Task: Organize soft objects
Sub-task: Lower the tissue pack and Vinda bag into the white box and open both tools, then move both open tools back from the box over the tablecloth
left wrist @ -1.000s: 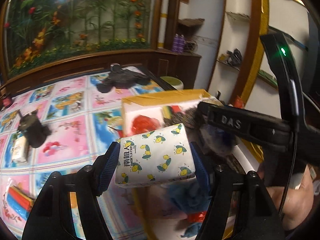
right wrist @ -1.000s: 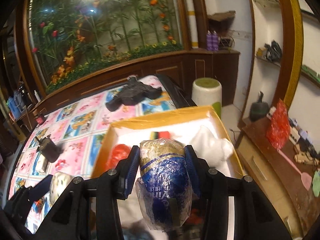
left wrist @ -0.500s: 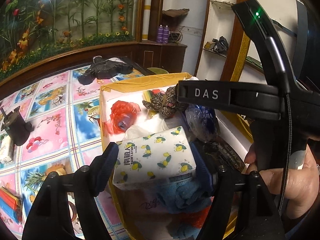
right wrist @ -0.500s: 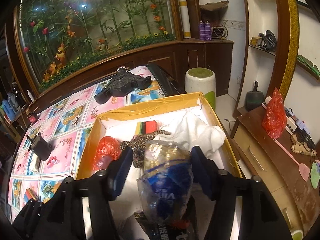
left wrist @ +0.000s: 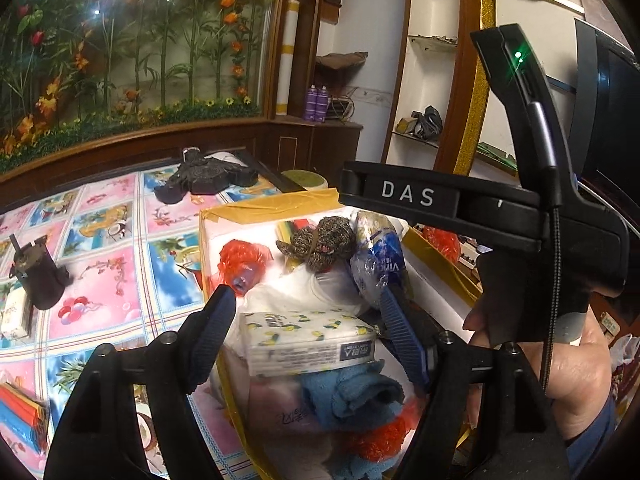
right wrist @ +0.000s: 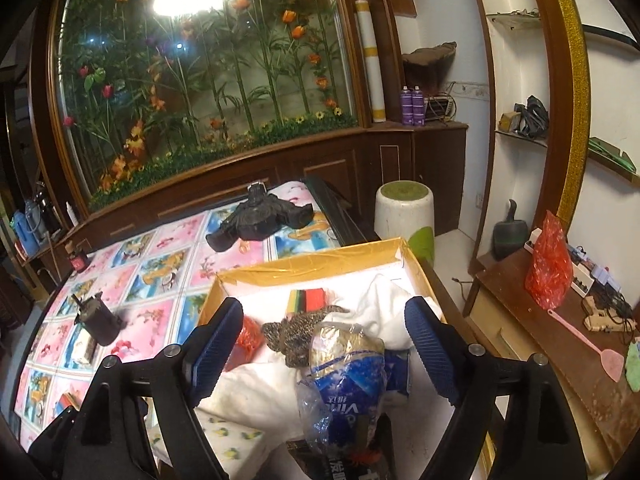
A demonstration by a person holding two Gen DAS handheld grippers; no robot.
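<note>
Inside the yellow-rimmed box (left wrist: 276, 204) lie tissue pack (left wrist: 308, 338), blue towel (left wrist: 352, 396), knitted hat (left wrist: 324, 242).

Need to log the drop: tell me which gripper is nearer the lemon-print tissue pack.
Left. The left gripper is open with the lemon-print tissue pack between its fingers; the right gripper is open around the blue plastic bag beside it.

Lemon-print tissue pack (left wrist: 308, 338): white w/ yellow lemons, lying flat in yellow-rimmed box (left wrist: 280, 204), near end, atop blue towel (left wrist: 352, 396).
Blue plastic-wrapped pack (right wrist: 348, 376): crinkled, tilted, right of tissue pack.
Brown knit item (left wrist: 324, 242) at far end; red bag (left wrist: 240, 258) far left; white cloth (right wrist: 384, 312) far right.
</note>
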